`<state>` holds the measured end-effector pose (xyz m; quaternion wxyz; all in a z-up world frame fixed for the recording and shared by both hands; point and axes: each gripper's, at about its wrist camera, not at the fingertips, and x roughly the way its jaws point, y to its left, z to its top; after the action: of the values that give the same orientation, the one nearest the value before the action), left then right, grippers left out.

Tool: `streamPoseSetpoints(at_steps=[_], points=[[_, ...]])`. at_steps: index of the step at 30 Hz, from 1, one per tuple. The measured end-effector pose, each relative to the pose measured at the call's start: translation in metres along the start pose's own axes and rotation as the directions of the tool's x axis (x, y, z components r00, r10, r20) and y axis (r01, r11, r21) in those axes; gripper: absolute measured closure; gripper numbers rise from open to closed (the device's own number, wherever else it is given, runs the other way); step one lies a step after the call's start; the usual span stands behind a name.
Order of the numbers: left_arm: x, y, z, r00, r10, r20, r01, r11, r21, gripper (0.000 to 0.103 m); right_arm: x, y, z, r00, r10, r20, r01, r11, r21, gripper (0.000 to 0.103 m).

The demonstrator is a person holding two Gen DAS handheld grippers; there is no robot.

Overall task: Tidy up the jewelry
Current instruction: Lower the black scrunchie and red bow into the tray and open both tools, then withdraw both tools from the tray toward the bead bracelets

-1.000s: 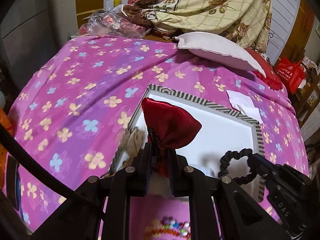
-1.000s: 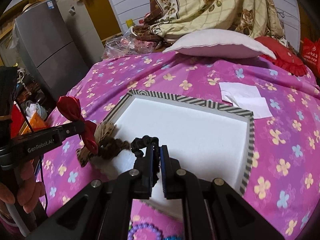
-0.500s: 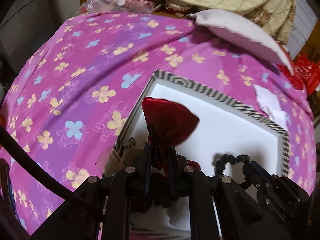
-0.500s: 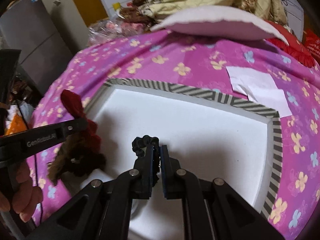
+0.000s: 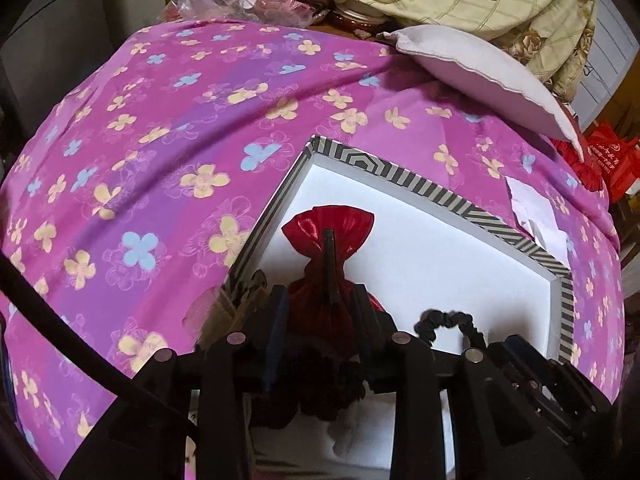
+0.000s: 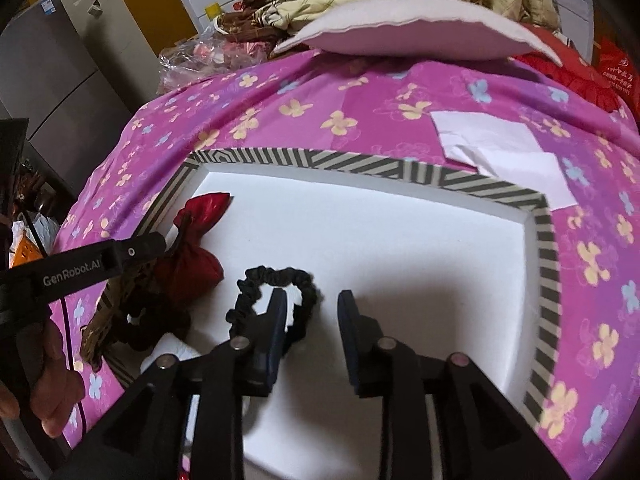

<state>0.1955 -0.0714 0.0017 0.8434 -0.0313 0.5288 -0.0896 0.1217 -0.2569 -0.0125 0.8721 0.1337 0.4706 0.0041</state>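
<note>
The red satin bow [image 5: 328,236] lies on the white floor of the box [image 6: 304,160], near its left wall, and the black scrunchie [image 6: 276,280] lies just beside it, toward the middle. Both seem to be put here so that the hair things stay together in one box on the bed [image 5: 160,120]. The left tool [image 5: 318,300] has just opened wide and the bow sits loose between its jaws. The right tool [image 6: 312,300] has also just opened; the scrunchie loops around its left finger, unpressed.
</note>
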Motion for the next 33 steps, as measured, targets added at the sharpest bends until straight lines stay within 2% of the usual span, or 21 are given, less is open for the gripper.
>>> streamPoseSetpoints(at_steps=[4, 9, 23, 33], points=[[-0.019, 0.0, -0.01, 0.999, 0.012, 0.031, -0.013, 1.0, 0.027, 0.05, -0.016, 0.001, -0.006, 1.0, 0.004, 0.015, -0.004, 1.0, -0.004, 0.07], [-0.045, 0.001, -0.026, 0.996, 0.032, 0.081, -0.036, 0.998, 0.051, 0.05, -0.042, 0.01, -0.02, 0.999, 0.025, 0.047, -0.024, 1.0, -0.014, 0.062], [-0.108, 0.004, -0.094, 0.98, 0.05, 0.192, -0.071, 0.992, 0.106, 0.05, -0.107, 0.032, -0.077, 0.994, 0.051, 0.102, -0.047, 0.998, -0.04, 0.058], [-0.138, 0.013, -0.139, 0.97, 0.06, 0.236, -0.086, 0.991, 0.104, 0.05, -0.137, 0.039, -0.117, 0.992, 0.063, 0.108, -0.056, 0.996, -0.067, 0.054]])
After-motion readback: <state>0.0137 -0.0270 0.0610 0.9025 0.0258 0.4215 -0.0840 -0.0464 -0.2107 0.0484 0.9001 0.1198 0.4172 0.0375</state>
